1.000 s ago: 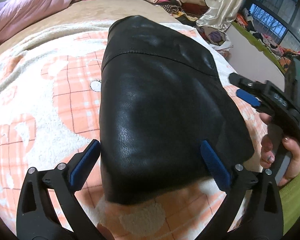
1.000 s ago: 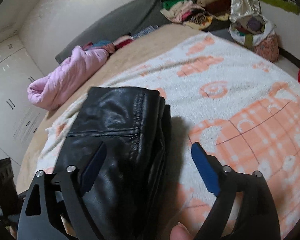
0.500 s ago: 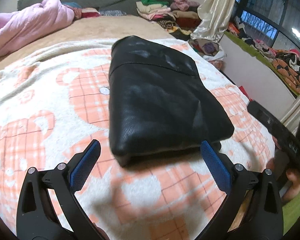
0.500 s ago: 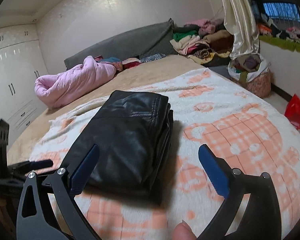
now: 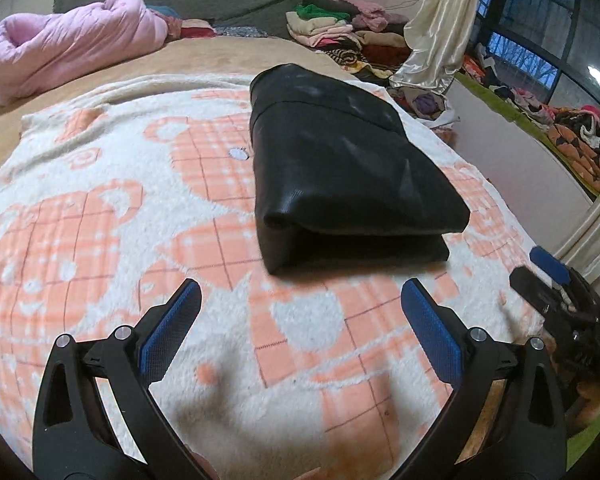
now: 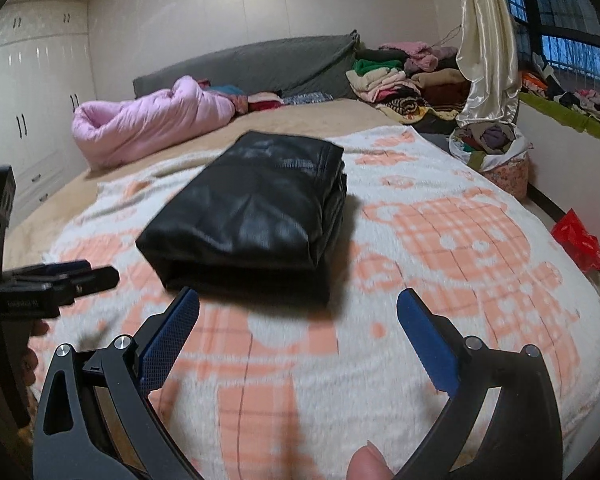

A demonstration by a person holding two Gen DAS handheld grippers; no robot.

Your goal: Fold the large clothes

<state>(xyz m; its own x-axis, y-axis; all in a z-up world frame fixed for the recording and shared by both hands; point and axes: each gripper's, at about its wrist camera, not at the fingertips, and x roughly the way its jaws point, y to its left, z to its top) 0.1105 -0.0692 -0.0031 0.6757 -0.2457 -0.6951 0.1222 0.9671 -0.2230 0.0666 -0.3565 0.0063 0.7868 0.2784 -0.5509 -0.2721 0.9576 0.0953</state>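
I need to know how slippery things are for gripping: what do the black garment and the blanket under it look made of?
The black garment looks like leather or faux leather, which one I cannot tell: smooth, faintly grained, with soft highlights and a stitched seam. The blanket looks like plush fleece: matte, fuzzy pile, cream with an orange check print. The garment probably slides more easily than the blanket.

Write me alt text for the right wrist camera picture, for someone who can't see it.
A folded black leather garment lies on a white and orange plaid fleece blanket covering a bed. In the foreground the right gripper hangs open and empty just short of it, with the left gripper at the left edge. A rolled pink quilt lies behind.
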